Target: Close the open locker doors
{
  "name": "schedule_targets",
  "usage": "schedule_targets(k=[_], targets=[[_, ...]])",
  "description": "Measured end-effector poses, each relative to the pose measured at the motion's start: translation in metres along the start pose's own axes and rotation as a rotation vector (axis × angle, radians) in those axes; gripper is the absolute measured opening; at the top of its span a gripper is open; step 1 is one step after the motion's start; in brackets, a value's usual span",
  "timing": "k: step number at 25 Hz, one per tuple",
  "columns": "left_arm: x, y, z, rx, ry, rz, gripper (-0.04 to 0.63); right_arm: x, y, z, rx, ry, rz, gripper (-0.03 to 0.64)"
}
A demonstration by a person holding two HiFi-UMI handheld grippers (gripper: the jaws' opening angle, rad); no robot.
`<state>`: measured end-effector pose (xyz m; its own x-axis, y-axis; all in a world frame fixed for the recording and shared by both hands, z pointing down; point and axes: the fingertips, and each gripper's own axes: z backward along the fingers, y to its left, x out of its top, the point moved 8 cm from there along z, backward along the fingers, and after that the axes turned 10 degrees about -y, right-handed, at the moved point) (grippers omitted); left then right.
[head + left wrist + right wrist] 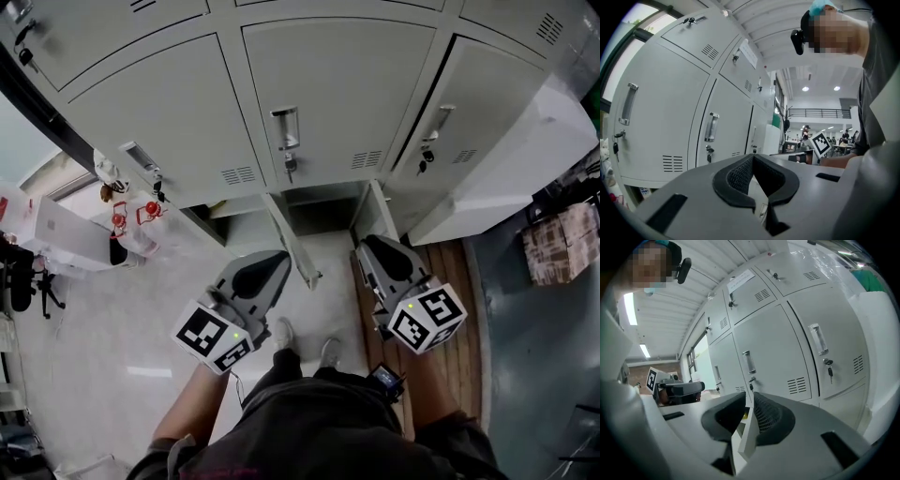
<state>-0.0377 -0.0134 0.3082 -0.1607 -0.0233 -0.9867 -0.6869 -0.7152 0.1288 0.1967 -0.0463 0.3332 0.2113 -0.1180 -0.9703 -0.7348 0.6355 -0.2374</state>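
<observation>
A bank of grey lockers [328,94] fills the top of the head view. In the bottom row one compartment [319,214] stands open. Two doors stick out toward me edge-on: one door [292,242] at its left, another door [372,214] at its right. My left gripper [279,258] hangs just left of the left-hand door, its tips touching and nothing held [751,158]. My right gripper [367,246] is just below the right-hand door. Its tips [747,397] are a narrow gap apart, and a white door edge [746,432] shows through below them, not gripped.
Keys hang in the locks of the shut doors [291,167]. A white cabinet [525,159] juts out at the right, with a wooden strip [450,281] and a cardboard box [561,239] beside it. Red-tagged items [136,214] lie at the left. My shoes [281,333] stand before the open locker.
</observation>
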Motion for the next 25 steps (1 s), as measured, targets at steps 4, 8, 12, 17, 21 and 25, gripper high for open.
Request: schedule_targets(k=[4, 8, 12, 17, 21, 25], targets=[[-0.010, -0.015, 0.011, 0.055, 0.012, -0.002, 0.008, -0.015, 0.001, 0.004, 0.067, 0.031, 0.002, 0.041], [-0.019, -0.030, 0.023, 0.114, 0.026, -0.004, 0.008, -0.033, 0.000, 0.007, 0.129, 0.066, -0.021, 0.041], [-0.026, -0.040, 0.032, 0.165, 0.044, -0.005, 0.009, -0.048, -0.002, 0.007, 0.176, 0.096, -0.047, 0.041], [-0.036, -0.043, 0.041, 0.215, 0.066, 0.001, 0.009, -0.070, 0.001, 0.001, 0.224, 0.142, -0.052, 0.041], [-0.043, -0.039, 0.042, 0.217, 0.080, 0.010, 0.009, -0.087, 0.002, -0.003, 0.239, 0.171, -0.056, 0.041], [-0.055, -0.029, 0.043, 0.212, 0.103, 0.014, 0.009, -0.103, 0.002, -0.009, 0.239, 0.196, -0.065, 0.041]])
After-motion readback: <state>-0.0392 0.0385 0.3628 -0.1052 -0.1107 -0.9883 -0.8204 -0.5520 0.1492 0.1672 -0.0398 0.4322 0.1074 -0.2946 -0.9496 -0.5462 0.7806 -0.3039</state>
